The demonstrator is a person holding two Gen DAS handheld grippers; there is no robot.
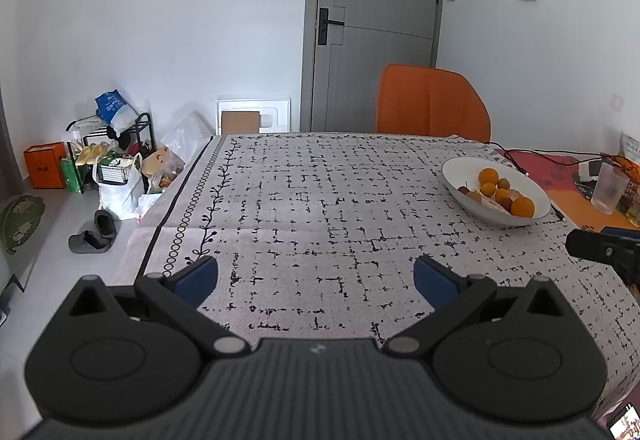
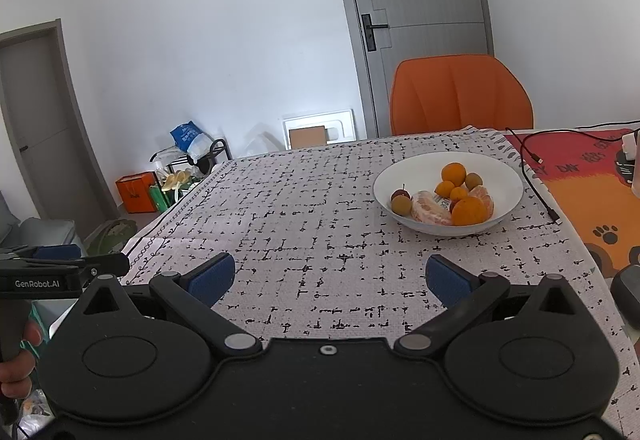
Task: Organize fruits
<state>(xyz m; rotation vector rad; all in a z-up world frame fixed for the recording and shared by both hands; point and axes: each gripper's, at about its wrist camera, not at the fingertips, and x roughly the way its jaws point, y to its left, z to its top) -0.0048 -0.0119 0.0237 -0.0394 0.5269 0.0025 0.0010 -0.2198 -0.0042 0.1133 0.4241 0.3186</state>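
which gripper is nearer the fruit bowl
Right. The right gripper faces the bowl just ahead and slightly right; the left gripper sits farther off, bowl far to its right.

"GenRobot.AI" in white on the left hand-held gripper (image 2: 60, 258), other lettering unreadable

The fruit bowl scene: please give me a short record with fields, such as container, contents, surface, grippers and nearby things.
container: white bowl, on the tablecloth
contents: oranges, peeled citrus, small brownish fruits, one dark red fruit
fruit outside bowl: none visible
left gripper: open, empty, over the cloth, apart from the bowl
right gripper: open, empty, bowl ahead and to its right
nearby: black cable beside the bowl, orange chair behind the table
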